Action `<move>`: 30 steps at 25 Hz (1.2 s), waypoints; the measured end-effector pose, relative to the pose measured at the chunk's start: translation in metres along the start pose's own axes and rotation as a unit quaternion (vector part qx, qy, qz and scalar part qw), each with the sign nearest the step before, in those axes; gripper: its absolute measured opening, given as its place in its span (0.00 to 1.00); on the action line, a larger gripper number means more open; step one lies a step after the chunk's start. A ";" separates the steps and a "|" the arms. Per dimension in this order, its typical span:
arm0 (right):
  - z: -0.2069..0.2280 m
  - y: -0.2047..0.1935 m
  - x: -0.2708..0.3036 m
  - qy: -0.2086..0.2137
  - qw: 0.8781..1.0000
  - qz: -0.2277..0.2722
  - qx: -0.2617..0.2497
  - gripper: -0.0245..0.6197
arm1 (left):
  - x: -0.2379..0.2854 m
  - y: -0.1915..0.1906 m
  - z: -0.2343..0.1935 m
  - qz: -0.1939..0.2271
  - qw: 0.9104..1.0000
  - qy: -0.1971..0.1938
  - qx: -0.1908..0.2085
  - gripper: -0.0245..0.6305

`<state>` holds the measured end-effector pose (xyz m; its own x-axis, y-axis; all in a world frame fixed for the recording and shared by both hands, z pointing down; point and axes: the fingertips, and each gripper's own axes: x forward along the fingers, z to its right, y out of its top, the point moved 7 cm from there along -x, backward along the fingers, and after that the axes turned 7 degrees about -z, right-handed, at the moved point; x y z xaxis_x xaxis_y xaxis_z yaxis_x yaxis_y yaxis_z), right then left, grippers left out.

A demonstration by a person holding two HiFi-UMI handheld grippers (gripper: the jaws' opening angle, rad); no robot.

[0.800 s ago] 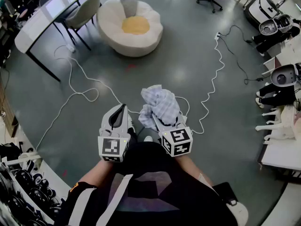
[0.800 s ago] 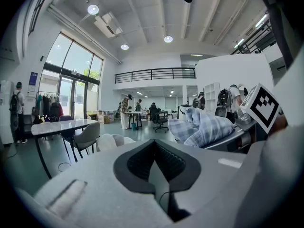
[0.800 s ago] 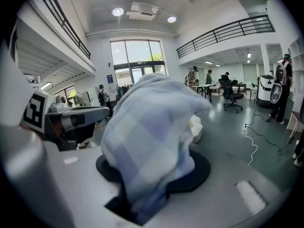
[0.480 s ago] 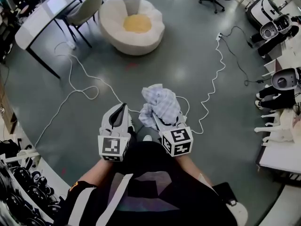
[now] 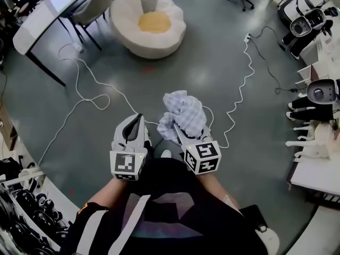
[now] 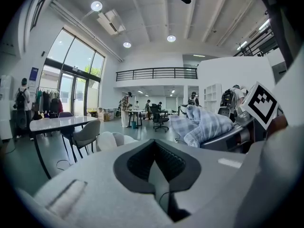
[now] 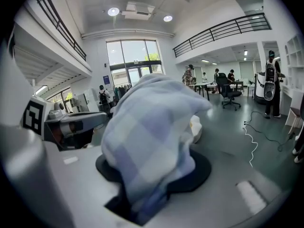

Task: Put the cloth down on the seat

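A blue-and-white checked cloth is bunched up in my right gripper, which is shut on it at waist height over the grey floor. In the right gripper view the cloth covers most of the jaws. My left gripper is beside it on the left, shut and holding nothing; its black pads meet in the left gripper view. The seat, a round white pouf with a yellow cushion, stands on the floor well ahead, and also shows in the left gripper view.
A white table and a grey chair stand left of the seat. White cables snake over the floor between me and the seat, and another cable runs on the right. Machines line the right side.
The right gripper with the cloth has shifted slightly right and forward. The seat sits a little nearer the top of the head view. The left gripper has hardly moved.
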<state>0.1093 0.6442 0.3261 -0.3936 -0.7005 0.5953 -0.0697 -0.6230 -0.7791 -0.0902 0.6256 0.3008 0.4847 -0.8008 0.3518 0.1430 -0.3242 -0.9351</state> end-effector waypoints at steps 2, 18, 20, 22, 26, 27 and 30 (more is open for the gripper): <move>0.002 0.005 0.005 -0.002 1.000 -0.001 0.005 0.36 | 0.007 0.003 -0.006 0.001 1.000 -0.003 -0.003 0.04; 0.016 0.080 0.074 -0.026 0.999 0.017 0.017 0.37 | 0.076 0.049 -0.078 0.032 0.999 -0.025 0.009 0.04; 0.016 0.093 0.083 -0.029 0.999 0.020 0.017 0.37 | 0.083 0.057 -0.088 0.034 0.999 -0.029 0.011 0.04; 0.015 0.109 0.097 -0.033 0.999 0.021 0.018 0.37 | 0.094 0.065 -0.106 0.035 0.999 -0.032 0.012 0.04; 0.013 0.118 0.107 -0.036 0.999 0.025 0.018 0.37 | 0.101 0.069 -0.118 0.042 0.999 -0.031 0.012 0.04; 0.012 0.119 0.107 -0.037 0.999 0.027 0.017 0.37 | 0.100 0.070 -0.119 0.044 0.998 -0.031 0.013 0.04; 0.008 0.129 0.113 -0.041 0.998 0.035 0.014 0.37 | 0.104 0.074 -0.128 0.049 0.998 -0.032 0.016 0.04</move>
<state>0.0634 0.4816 0.2940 -0.3210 -0.7677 0.5546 -0.0191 -0.5802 -0.8142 -0.1399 0.4539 0.2731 0.5524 -0.7934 0.2555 0.1189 -0.2284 -0.9663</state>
